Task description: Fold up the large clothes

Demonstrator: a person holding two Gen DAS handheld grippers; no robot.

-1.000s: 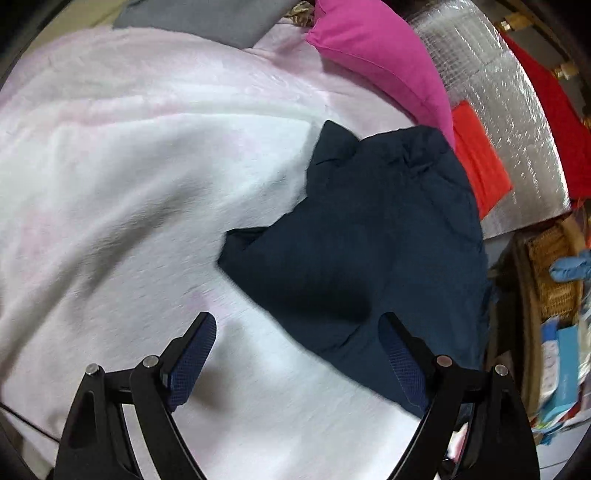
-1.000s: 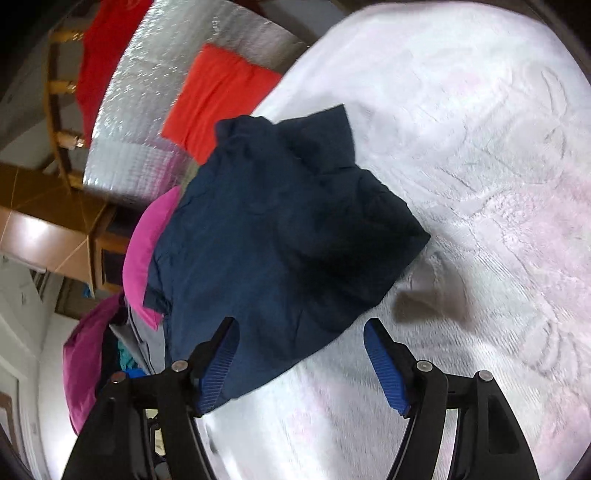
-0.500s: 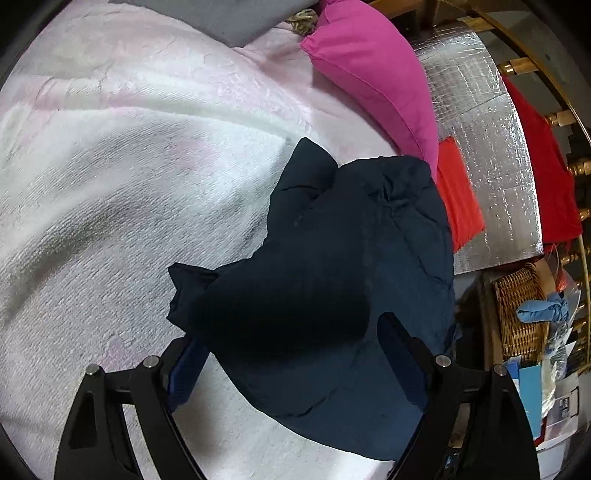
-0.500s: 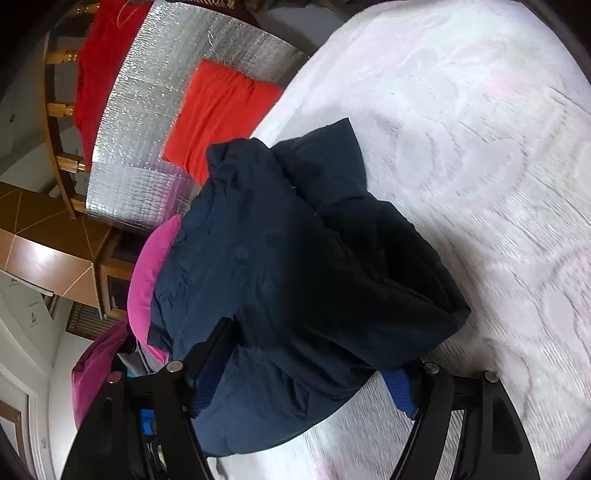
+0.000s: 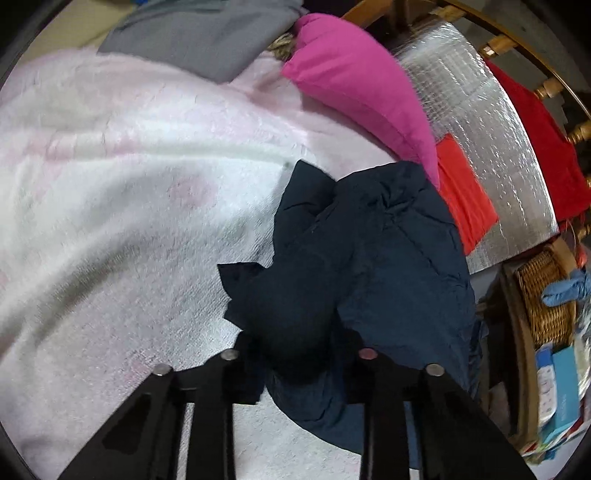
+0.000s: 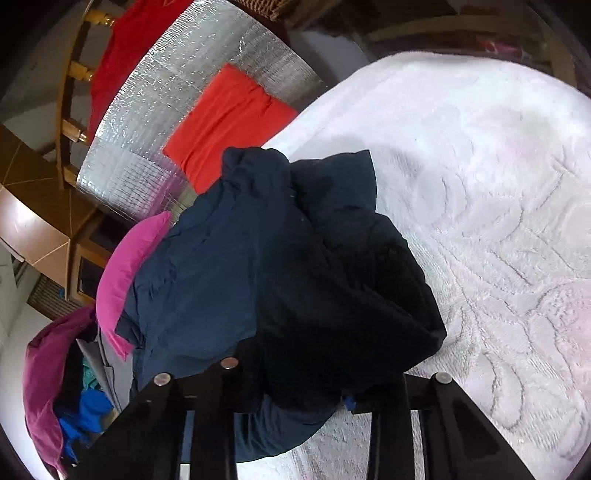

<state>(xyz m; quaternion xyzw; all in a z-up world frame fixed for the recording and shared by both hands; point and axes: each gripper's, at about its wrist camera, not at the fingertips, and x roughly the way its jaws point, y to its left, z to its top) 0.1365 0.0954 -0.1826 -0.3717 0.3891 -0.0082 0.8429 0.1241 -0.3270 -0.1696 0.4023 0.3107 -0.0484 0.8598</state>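
Observation:
A dark navy garment (image 5: 369, 266) lies bunched on the white fluffy blanket (image 5: 110, 192). In the left wrist view my left gripper (image 5: 295, 354) is shut on a bunched fold of it; the cloth hides the fingertips. In the right wrist view the same navy garment (image 6: 280, 273) piles up over my right gripper (image 6: 299, 365), which is shut on its near edge; a bit of blue pad (image 6: 347, 400) shows. The far part of the garment rests against the blanket's edge.
A pink pillow (image 5: 358, 88), a grey cloth (image 5: 207, 33), an orange cloth (image 5: 461, 195) on a silver foil mat (image 5: 491, 133), a red cloth (image 5: 535, 140) and a wicker basket (image 5: 546, 299) lie beyond. White blanket (image 6: 480, 184) spreads right.
Both grippers moved onto the navy garment and closed on it. The garment has bunched up between the jaws and lifted at its near edge.

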